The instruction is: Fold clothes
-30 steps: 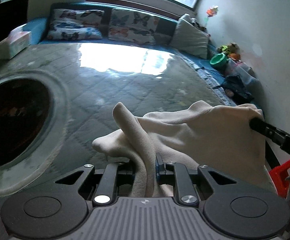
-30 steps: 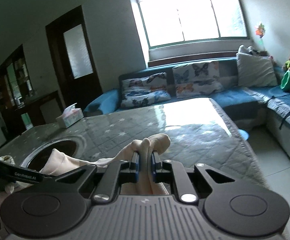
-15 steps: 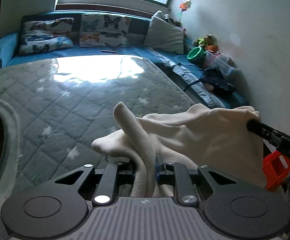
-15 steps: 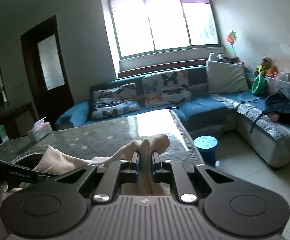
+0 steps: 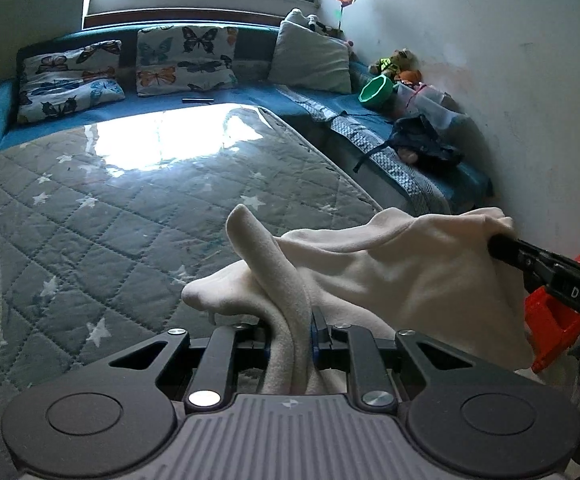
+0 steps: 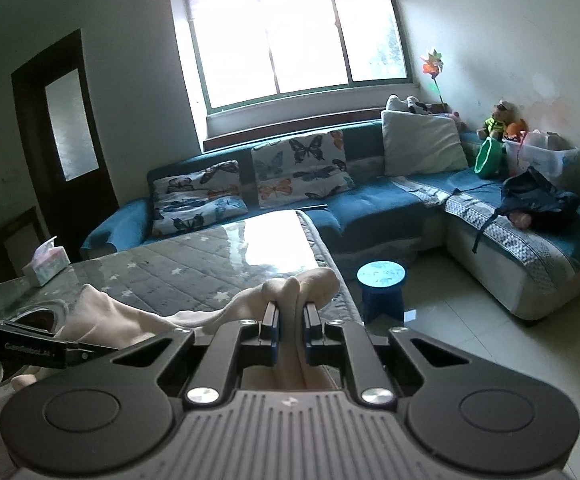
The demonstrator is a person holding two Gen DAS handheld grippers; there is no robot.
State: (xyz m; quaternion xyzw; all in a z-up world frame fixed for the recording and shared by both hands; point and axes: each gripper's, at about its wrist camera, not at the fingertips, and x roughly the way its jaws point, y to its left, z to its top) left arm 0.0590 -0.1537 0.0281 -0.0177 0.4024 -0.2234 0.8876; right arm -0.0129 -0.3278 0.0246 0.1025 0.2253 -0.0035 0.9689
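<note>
A cream fleece garment (image 5: 389, 276) hangs stretched between my two grippers above the quilted grey table (image 5: 138, 208). My left gripper (image 5: 290, 320) is shut on one bunched edge of it. My right gripper (image 6: 290, 312) is shut on another edge (image 6: 301, 284), and its black fingers (image 5: 529, 258) show at the right of the left wrist view. The left gripper's fingers (image 6: 42, 350) show at the left of the right wrist view, with the cloth (image 6: 130, 316) sagging between.
A blue corner sofa (image 6: 369, 204) with butterfly cushions runs behind the table. A tissue box (image 6: 46, 266) stands at the table's far left. A small blue stool (image 6: 381, 280) stands on the tiled floor to the right. An orange object (image 5: 549, 328) lies low right.
Both grippers have swung to the right with the garment still held. The dark round opening in the table has slid out of the left wrist view; the floor and stool have come into the right.
</note>
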